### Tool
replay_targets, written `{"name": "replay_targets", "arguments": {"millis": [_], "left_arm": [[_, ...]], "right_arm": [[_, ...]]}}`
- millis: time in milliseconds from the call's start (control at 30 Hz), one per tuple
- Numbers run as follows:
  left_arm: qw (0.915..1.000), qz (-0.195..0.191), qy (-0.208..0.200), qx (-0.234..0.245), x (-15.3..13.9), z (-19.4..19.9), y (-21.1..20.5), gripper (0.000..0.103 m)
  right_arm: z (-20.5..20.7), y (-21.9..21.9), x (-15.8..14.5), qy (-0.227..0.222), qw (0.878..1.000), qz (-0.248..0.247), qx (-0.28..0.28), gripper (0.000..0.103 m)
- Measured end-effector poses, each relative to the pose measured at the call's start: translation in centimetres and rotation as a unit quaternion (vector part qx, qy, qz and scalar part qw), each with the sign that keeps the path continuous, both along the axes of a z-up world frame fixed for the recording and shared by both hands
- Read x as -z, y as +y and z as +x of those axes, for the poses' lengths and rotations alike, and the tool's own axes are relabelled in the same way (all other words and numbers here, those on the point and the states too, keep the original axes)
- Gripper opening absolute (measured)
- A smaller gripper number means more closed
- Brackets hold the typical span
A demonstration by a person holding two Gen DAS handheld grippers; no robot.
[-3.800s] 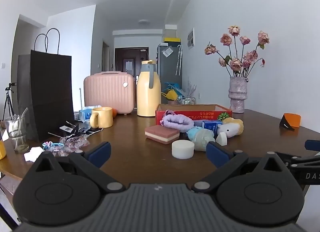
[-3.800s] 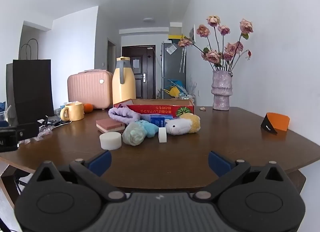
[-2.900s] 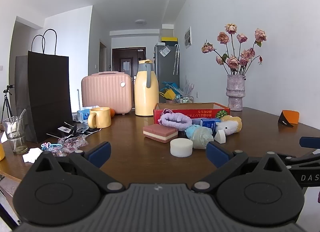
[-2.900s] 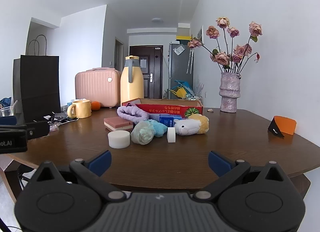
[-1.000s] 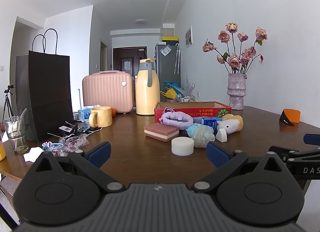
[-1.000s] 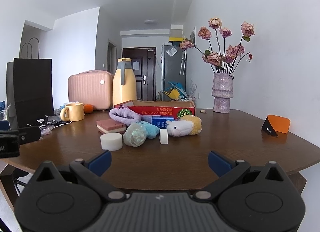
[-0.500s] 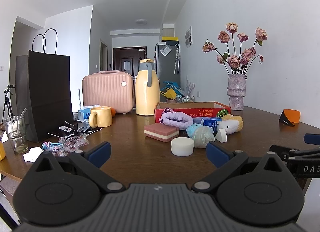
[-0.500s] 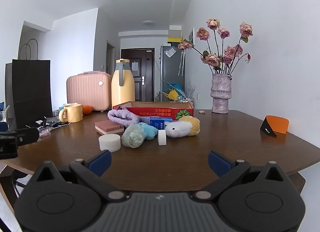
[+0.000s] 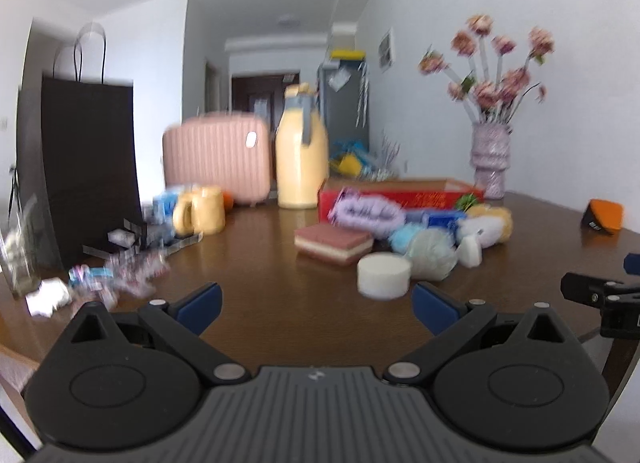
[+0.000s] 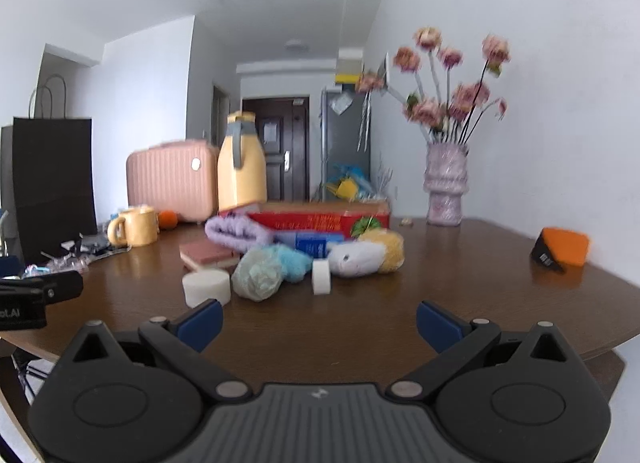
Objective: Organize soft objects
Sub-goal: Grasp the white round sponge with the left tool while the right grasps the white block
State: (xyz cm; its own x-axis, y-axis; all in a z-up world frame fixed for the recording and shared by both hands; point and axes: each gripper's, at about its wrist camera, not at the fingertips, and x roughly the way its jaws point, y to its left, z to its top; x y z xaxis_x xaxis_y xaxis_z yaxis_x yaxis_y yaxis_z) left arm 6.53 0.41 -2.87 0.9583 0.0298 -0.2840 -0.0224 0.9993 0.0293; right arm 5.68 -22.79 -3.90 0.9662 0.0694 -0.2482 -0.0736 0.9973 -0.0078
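A dark brown wooden table carries everything, and the shallow red cardboard box toward its back serves as the landmark. Left of the box stand a pink ribbed hard-shell case and a tall pale-yellow jug with a grey handle. Leaning against the box front lies a fluffy lilac headband. In front of the box sit a white-and-yellow plush toy, a pink-and-cream layered sponge block, a pale green mesh puff touching a light blue fuzzy ball, a flat white foam disc and a small white upright roll.

The left gripper and the right gripper both hover at the table's near edge, well short of the box, their blue-padded jaws spread wide and holding nothing.

Sorting seems not to have begun: every soft piece lies outside the box, which is probably where they belong. This looks like the approach step. The next move likely calls for advancing one gripper to the nearest item, the foam disc, straddling it, and squeezing gently since it will compress.
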Motion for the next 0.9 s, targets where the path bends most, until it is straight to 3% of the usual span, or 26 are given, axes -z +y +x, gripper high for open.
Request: {"name": "replay_targets", "arguments": {"millis": [133, 233, 400, 500, 567, 667, 733, 800, 900], "left_arm": [[0.9994, -0.017, 0.028, 0.008, 0.6, 2.9, 1.0, 0.103], [0.9996, -0.007, 0.025, 0.009, 0.6, 4.9, 0.8, 0.103], [0.9972, -0.024, 0.059, 0.038, 0.2, 10.0, -0.3, 0.102], [0.9969, -0.025, 0.058, 0.046, 0.2, 12.2, -1.2, 0.102], [0.9969, -0.026, 0.05, 0.056, 0.5, 13.4, -1.6, 0.098], [0.9937, -0.025, 0.079, 0.075, 1.0, 15.3, -2.3, 0.091], [0.9892, -0.042, 0.106, 0.092, 1.3, 16.4, -2.3, 0.088], [0.9856, -0.05, 0.122, 0.106, 1.4, 17.1, -2.4, 0.086], [0.9842, -0.044, 0.131, 0.111, 1.7, 17.9, -2.8, 0.083]], "right_arm": [[3.5, 0.0, 0.7, 0.03, 0.999, 0.013, -0.018, 0.103], [5.3, -0.2, 0.5, 0.014, 1.0, 0.018, -0.012, 0.103], [9.6, -0.3, 0.1, 0.011, 0.999, -0.023, -0.045, 0.103], [12.1, -0.7, 0.0, 0.063, 0.994, -0.001, -0.091, 0.103], [13.4, -1.0, 0.0, 0.078, 0.993, 0.008, -0.089, 0.103], [15.1, -1.3, -0.1, 0.083, 0.993, 0.009, -0.082, 0.103], [16.4, -1.7, -0.2, 0.084, 0.994, 0.03, -0.067, 0.1], [18.5, -1.9, -0.1, 0.105, 0.991, 0.04, -0.071, 0.084], [21.4, -2.2, 0.0, 0.128, 0.987, 0.052, -0.078, 0.076]]}}
